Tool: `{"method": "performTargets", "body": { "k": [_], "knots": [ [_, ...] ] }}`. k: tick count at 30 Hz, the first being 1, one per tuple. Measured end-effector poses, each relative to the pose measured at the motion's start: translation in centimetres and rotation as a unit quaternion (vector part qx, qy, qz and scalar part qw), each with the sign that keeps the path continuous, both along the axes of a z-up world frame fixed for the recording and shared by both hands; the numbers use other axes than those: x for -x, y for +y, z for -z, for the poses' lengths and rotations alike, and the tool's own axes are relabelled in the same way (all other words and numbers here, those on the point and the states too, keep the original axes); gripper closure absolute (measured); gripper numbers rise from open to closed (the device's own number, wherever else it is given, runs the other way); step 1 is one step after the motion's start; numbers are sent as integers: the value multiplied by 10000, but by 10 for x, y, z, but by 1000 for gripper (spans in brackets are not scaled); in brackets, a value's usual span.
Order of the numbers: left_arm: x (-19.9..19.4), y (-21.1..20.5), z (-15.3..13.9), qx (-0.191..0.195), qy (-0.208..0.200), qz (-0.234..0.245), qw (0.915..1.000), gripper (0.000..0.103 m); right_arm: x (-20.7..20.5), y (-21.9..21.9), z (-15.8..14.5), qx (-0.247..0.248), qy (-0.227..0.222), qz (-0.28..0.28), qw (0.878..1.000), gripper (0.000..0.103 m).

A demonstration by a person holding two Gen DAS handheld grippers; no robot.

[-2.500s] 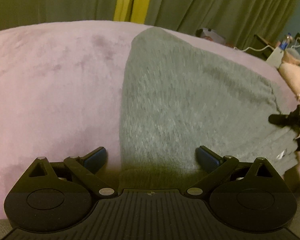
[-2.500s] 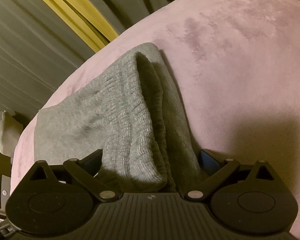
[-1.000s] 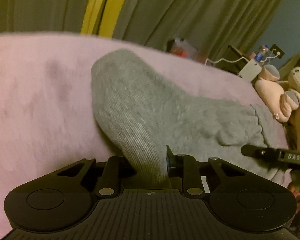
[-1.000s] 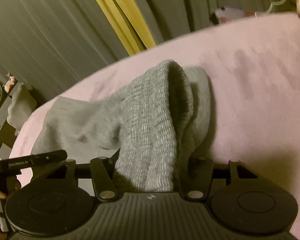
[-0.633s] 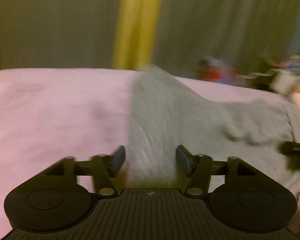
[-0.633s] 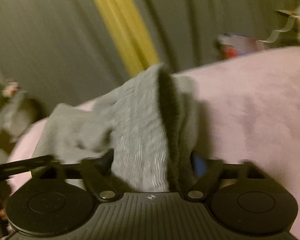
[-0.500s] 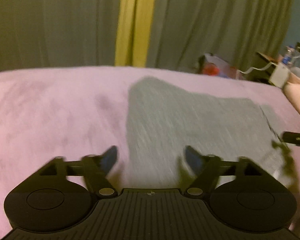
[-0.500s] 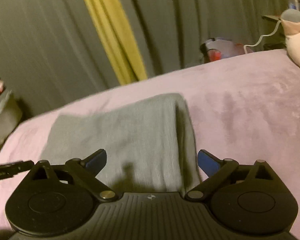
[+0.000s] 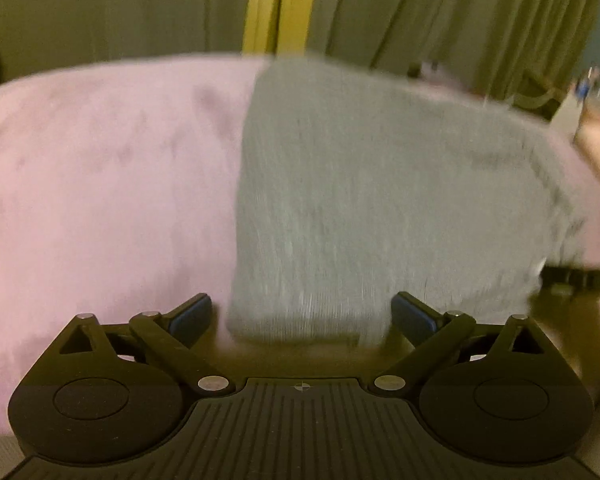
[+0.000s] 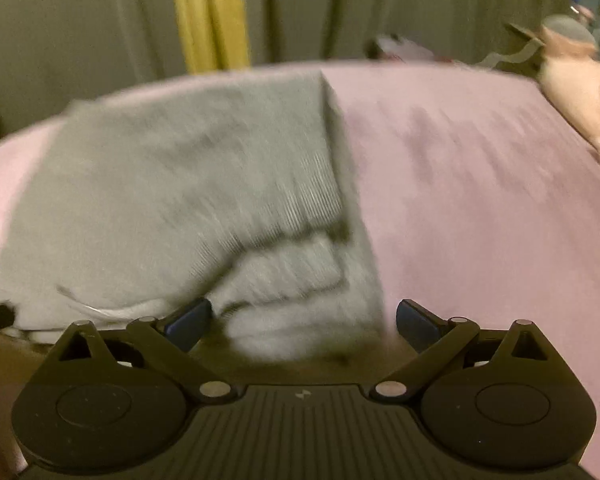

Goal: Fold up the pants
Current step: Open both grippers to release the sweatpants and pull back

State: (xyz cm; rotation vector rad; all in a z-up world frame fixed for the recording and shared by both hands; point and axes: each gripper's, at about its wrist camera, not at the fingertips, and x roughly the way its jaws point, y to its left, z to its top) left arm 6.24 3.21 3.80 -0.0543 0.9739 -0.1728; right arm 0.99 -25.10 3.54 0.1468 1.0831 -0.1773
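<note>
The grey knit pants (image 9: pixel 372 200) lie folded flat on the pink blanket (image 9: pixel 100 200). My left gripper (image 9: pixel 302 316) is open, its blue-padded jaws wide apart at the near left corner of the pants, holding nothing. In the right wrist view the pants (image 10: pixel 180 200) show stacked folded layers with a ribbed band near the front. My right gripper (image 10: pixel 304 320) is open over the near right corner, holding nothing. The right gripper's black tip (image 9: pixel 580 278) shows at the right edge of the left wrist view. Both views are motion-blurred.
Olive curtains with a yellow strip (image 9: pixel 276 4) hang behind the bed. A stuffed toy (image 10: pixel 576 80) lies on the blanket (image 10: pixel 480 200) at the far right. Clutter and cables sit beyond the bed's far right edge (image 9: pixel 540 96).
Both grippers were shut on the lifted pants a second ago. They have opened and let go; the pants now lie flat, and both grippers have dropped closer to the near edge.
</note>
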Motion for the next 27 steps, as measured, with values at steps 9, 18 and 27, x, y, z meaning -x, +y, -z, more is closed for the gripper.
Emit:
{"method": "performTargets", "body": {
  "k": [9,18,27],
  "knots": [
    [23,-29,11,-688,209,108,9974,3,7,-1,5,-47,-78,326,9994,4],
    [52,-32,-3,-535,57,133,9985,3,40,58,-8,489,83,-256,9984,4],
    [63,-28,-22,-506,-602,-4,9969,2,64,93,-28,1116,-800,-885,9866,4]
  ]
}}
